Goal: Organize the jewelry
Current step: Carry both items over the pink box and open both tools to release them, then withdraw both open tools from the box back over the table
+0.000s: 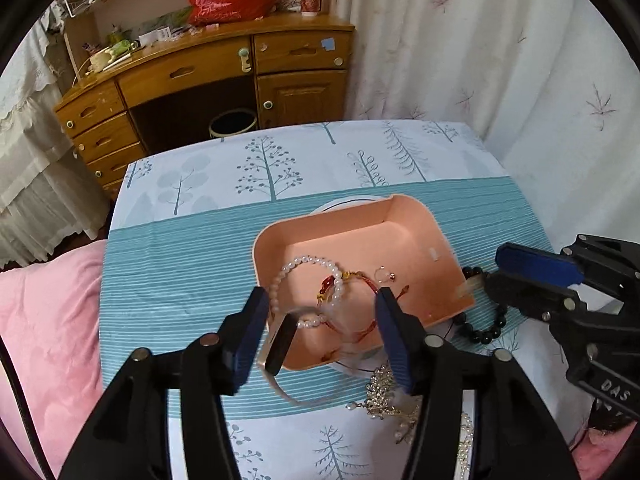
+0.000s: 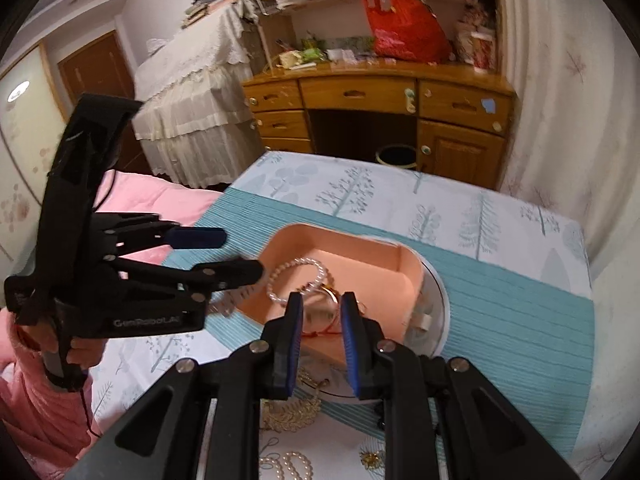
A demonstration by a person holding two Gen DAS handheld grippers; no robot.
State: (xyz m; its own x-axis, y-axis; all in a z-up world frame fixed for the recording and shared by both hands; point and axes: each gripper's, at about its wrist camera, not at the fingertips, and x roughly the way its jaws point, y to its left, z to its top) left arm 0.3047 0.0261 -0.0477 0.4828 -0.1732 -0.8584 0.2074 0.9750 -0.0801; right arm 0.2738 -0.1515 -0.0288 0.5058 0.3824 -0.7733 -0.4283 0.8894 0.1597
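A pink tray [image 1: 416,216] sits on a white plate [image 1: 344,202] on the table. It holds a pearl bracelet [image 1: 308,261], a red cord bracelet [image 1: 352,280] and a small ring [image 1: 384,274]. My left gripper [image 1: 322,322] is open above the tray's near edge; a blurred pale band [image 1: 280,384] with a dark end hangs between its fingers. My right gripper [image 2: 322,314] is open and empty over the tray [image 2: 360,256]. In the left view the right gripper [image 1: 536,276] sits beside a dark bead bracelet [image 1: 488,328].
A gold leaf brooch [image 1: 382,392] with pearls lies near the table's front. More pearl strands [image 2: 292,466] and a gold hairpiece [image 2: 292,412] lie below the right gripper. Pink bedding [image 1: 44,320] is at left, a wooden desk [image 1: 224,76] behind, a curtain [image 1: 500,60] at right.
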